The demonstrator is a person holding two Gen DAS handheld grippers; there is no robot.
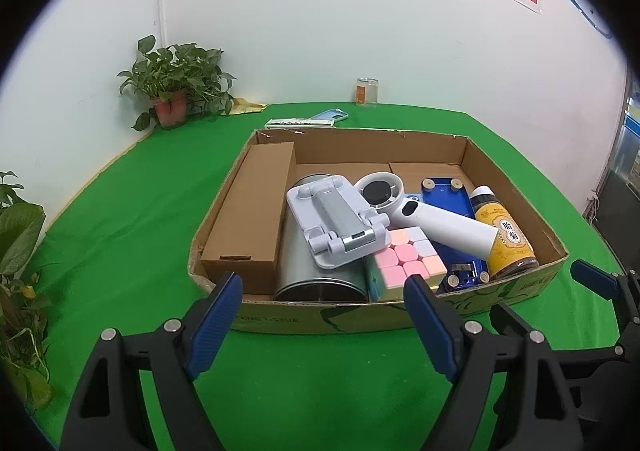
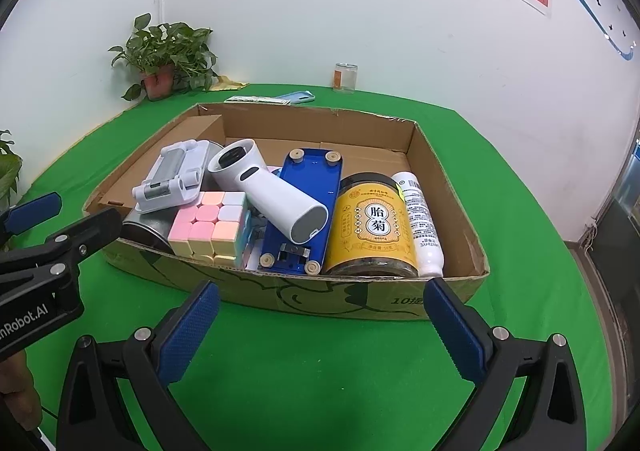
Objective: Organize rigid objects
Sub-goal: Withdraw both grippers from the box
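Observation:
An open cardboard box [image 1: 516, 187] sits on the green table. Inside lie a brown carton [image 1: 252, 211], a metal tin [image 1: 320, 275] on its side, a white phone stand [image 1: 336, 223] on top of the tin, a pastel cube [image 1: 408, 255], a white handheld fan [image 1: 440, 223], an upturned blue tray [image 1: 444, 191] with wooden feet, a yellow-labelled jar [image 2: 372, 227] and a white bottle [image 2: 420, 223]. My left gripper [image 1: 322, 289] hangs open just before the box's front wall, holding nothing. My right gripper [image 2: 322, 291] is open beside it, also in front of the box.
Behind the box lie a blue phone case [image 1: 332, 115] and a flat packet [image 1: 300, 122]. A glass jar [image 1: 367, 92] and a potted plant [image 1: 172, 91] stand at the table's far edge. More leaves [image 1: 16, 235] crowd the left side. Green cloth [image 1: 128, 219] surrounds the box.

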